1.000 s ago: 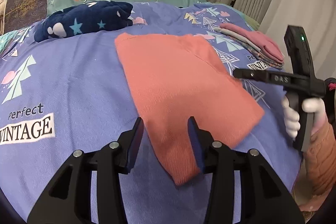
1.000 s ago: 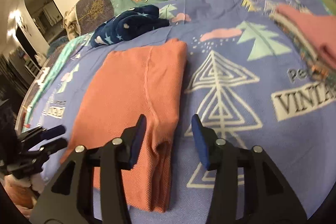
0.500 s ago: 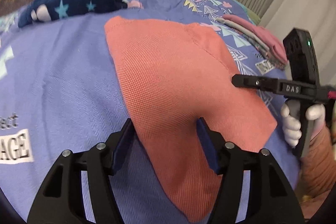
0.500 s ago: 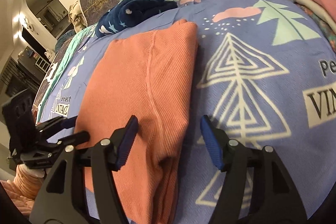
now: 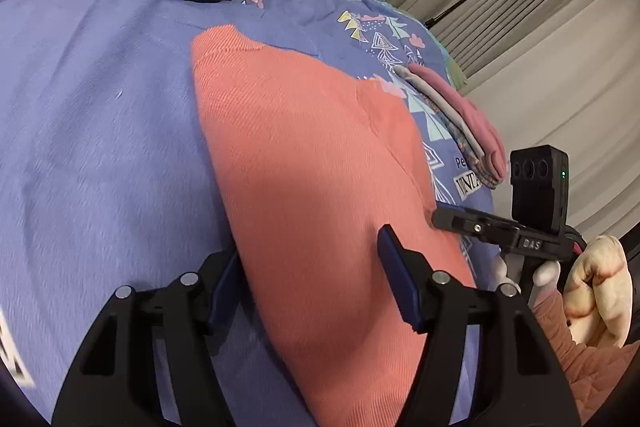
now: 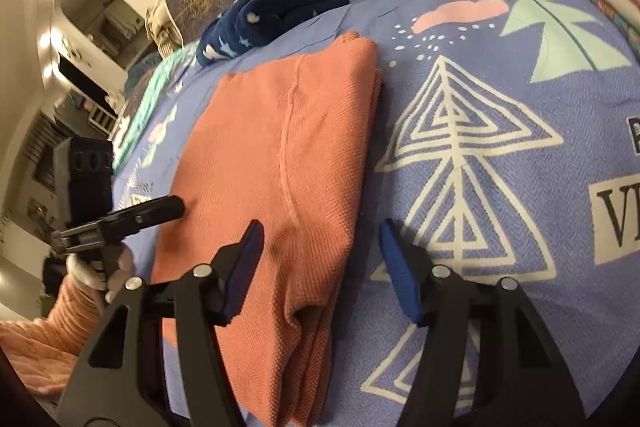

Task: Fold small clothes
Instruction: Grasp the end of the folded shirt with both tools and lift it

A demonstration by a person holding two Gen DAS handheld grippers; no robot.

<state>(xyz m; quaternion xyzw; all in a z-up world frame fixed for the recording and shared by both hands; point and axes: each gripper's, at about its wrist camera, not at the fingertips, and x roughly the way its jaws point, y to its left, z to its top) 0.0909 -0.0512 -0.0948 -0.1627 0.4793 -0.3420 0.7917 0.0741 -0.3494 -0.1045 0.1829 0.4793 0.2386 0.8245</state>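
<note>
The coral garment (image 5: 312, 163) lies on the purple bedspread (image 5: 100, 131), already folded lengthwise into a long stack of layers, its doubled edge showing in the right wrist view. A pile of folded clothes (image 5: 464, 123) sits beyond it, so earlier pieces look done; a crosswise fold probably remains. The left gripper (image 5: 308, 287) has its jaws apart over the garment's near left edge, and the right gripper (image 6: 320, 267) has its jaws apart over the near right edge. Neither seems to pinch cloth, though contact is hard to judge. Compared with 1 second ago, both jaws stand wider and both grippers have closed in on the near end
</note>
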